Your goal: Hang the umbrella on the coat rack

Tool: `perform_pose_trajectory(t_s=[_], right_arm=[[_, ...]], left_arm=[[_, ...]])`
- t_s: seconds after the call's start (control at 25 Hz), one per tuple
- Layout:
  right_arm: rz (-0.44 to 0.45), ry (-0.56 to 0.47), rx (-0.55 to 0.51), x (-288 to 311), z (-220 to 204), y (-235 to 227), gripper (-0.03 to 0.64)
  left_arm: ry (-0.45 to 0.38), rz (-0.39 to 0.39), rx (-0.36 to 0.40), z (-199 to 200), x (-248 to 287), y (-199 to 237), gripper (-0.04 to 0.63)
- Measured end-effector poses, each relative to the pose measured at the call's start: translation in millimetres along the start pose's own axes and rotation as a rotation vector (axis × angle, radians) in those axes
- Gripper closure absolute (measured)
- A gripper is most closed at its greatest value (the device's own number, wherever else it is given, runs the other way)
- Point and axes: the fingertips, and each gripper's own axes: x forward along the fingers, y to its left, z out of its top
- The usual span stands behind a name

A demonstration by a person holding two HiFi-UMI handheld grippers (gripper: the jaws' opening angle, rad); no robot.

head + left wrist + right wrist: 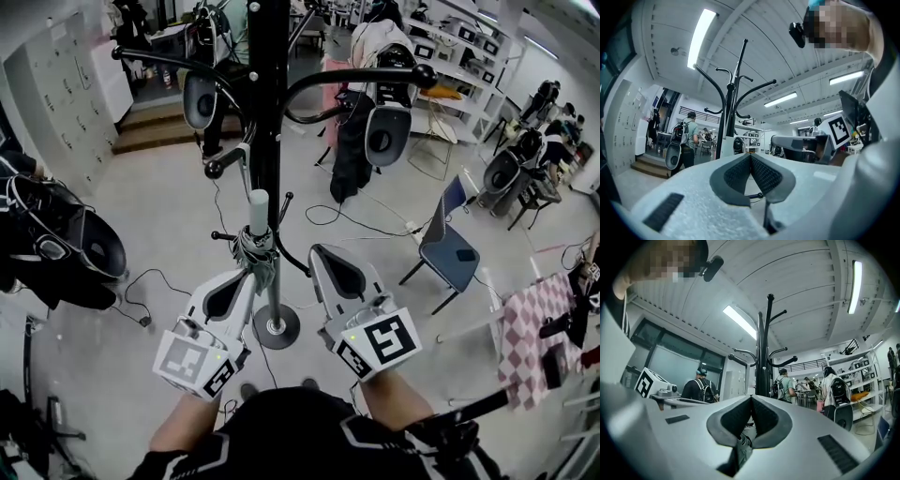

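Note:
The black coat rack (267,112) stands straight ahead, and its curved arms also show in the left gripper view (729,101) and the right gripper view (761,352). A folded grey-green umbrella (257,246) with a pale handle stands upright against the pole, handle up. My left gripper (247,274) is shut with its tips at the umbrella's folded cloth. A rib tip (760,194) shows through the gap behind its pads. My right gripper (323,255) is shut just right of the pole. Grey-green umbrella cloth (744,442) fills the slot between its jaws.
The rack's round base (277,328) sits on the floor between my grippers. Cables trail across the floor (366,225). A blue chair (448,251) stands at the right, with a checked cloth (530,328) beyond it. Dark bags (66,244) lie at the left. People with backpacks (787,385) stand further back.

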Motion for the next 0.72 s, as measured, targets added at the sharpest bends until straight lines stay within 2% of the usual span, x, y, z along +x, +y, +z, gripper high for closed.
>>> perform_pose_trajectory(t_s=[0.72], right_arm=[[0.005, 0.008, 0.009, 2.7, -5.9, 3.5, 0.609]], left_arm=[[0.001, 0.002, -0.01, 0.7, -0.2, -1.2, 0.584]])
